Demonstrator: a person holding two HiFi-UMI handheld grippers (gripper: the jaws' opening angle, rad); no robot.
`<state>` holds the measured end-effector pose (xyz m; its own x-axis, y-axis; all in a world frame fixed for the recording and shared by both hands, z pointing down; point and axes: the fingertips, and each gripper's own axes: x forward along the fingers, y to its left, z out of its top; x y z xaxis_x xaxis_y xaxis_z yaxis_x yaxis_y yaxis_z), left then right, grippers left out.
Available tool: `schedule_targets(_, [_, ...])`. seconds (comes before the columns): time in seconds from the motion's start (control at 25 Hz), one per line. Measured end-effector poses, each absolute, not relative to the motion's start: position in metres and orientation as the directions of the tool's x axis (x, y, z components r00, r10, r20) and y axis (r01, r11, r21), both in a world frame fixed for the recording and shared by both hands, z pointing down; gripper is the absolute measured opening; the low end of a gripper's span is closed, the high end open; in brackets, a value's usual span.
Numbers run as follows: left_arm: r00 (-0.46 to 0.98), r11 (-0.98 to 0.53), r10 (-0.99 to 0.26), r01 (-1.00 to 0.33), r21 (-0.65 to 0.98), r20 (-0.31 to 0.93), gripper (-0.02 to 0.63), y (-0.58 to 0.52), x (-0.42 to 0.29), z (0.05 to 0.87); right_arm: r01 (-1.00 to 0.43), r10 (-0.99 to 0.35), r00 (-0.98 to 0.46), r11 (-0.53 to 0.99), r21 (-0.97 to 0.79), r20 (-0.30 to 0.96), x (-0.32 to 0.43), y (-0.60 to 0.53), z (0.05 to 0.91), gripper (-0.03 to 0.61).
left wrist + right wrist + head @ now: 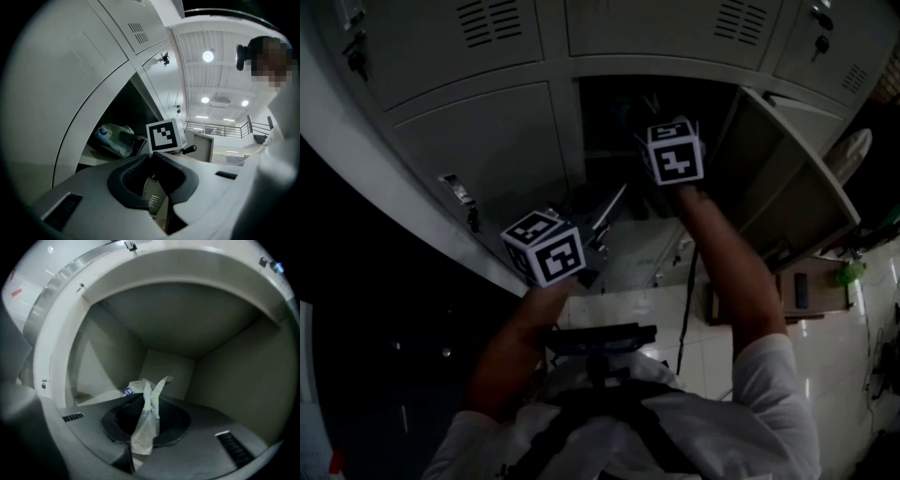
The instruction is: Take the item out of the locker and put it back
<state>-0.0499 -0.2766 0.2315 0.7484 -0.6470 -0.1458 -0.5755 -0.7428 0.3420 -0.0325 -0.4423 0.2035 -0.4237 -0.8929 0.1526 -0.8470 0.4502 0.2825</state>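
The item is a crumpled white plastic bag with a bit of blue print. It hangs in front of the open locker's back wall. My right gripper is shut on the bag's lower end, with the pinched plastic running up out of the jaws. In the head view that gripper's marker cube is at the mouth of the dark open compartment. The left gripper view shows the bag just inside the compartment, beside the right cube. My left gripper stays outside, lower left, with a gap between its jaws and nothing in it.
The open locker door swings out to the right. Shut locker doors with small locks surround the compartment. Pale floor tiles lie below, with a brown flat thing and a green thing at the right.
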Motion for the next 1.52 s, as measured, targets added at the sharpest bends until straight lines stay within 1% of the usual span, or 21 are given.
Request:
schedule_targets(0.04, [0.750,-0.742,-0.646,-0.574,0.346,-0.142,0.017,-0.275,-0.050,0.233,-0.845,-0.891,-0.429,0.455,0.280,0.150,-0.032,-0.438,0.204,0.034])
schedule_targets(0.2, [0.760,-0.743,-0.638,-0.567,0.355,-0.122,0.017,-0.266,-0.050,0.239,-0.841,-0.886,-0.443,0.463,0.279,0.137,-0.028,-0.420,0.202,0.032])
schedule_targets(0.56, [0.784,-0.774,-0.608,-0.551,0.313,-0.123,0.002,-0.236,-0.048,0.238,-0.845,-0.881,-0.461,0.472,0.252,0.104,-0.011,-0.377,0.200,0.028])
schedule_targets(0.8, [0.789,-0.779,-0.602,-0.548,0.305,-0.123,0.002,-0.220,-0.050,0.239,-0.850,-0.879,-0.470,0.474,0.230,0.077,0.001,-0.351,0.201,0.026])
schedule_targets(1.04, [0.797,-0.784,-0.593,-0.540,0.306,-0.113,0.002,-0.207,-0.049,0.245,-0.856,-0.879,-0.470,0.476,0.203,0.079,0.012,-0.331,0.211,0.025])
schedule_targets(1.52, [0.801,-0.771,-0.590,-0.524,0.363,-0.098,0.002,-0.187,-0.052,0.267,-0.852,-0.865,-0.497,0.502,0.151,0.071,0.022,-0.281,0.226,0.021])
